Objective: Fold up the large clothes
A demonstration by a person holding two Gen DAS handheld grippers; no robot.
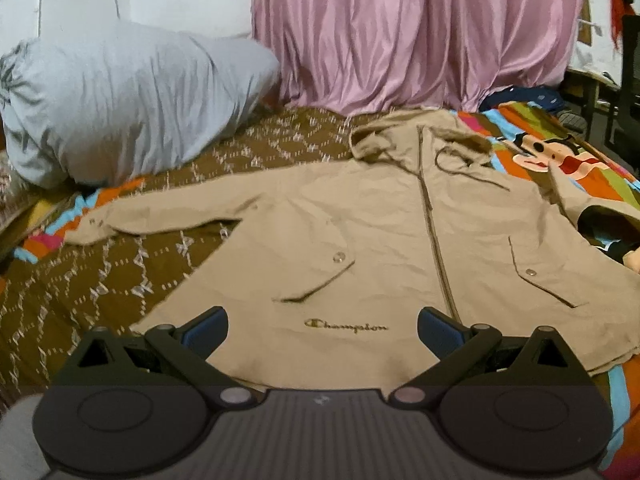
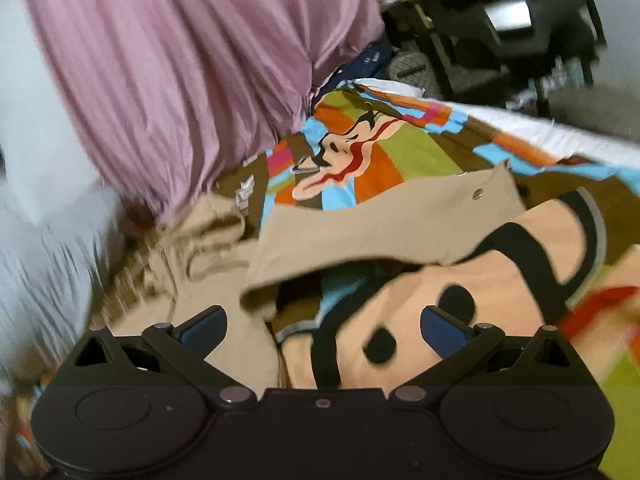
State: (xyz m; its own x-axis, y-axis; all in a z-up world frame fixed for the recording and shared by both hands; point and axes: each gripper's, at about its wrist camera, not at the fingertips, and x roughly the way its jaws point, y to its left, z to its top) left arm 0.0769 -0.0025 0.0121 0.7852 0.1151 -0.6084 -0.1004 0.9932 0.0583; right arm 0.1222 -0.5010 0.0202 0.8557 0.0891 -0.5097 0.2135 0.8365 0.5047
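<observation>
A tan hooded Champion jacket (image 1: 380, 232) lies spread front-up on the bed, zipped, hood toward the curtain, one sleeve stretched out to the left. My left gripper (image 1: 322, 330) is open and empty just above the jacket's hem, over the logo. In the right wrist view the jacket's other sleeve (image 2: 380, 224) lies across the cartoon bedsheet, its cuff with a snap button to the right. My right gripper (image 2: 324, 330) is open and empty, near the sleeve's underarm edge, with the jacket body under its left finger.
A grey pillow (image 1: 120, 100) sits at the back left. A pink curtain (image 1: 420, 32) hangs behind the bed. The bed has a brown patterned cover (image 1: 80, 280) and a colourful cartoon sheet (image 2: 460, 312). A black chair (image 2: 500, 20) stands beyond the bed's right edge.
</observation>
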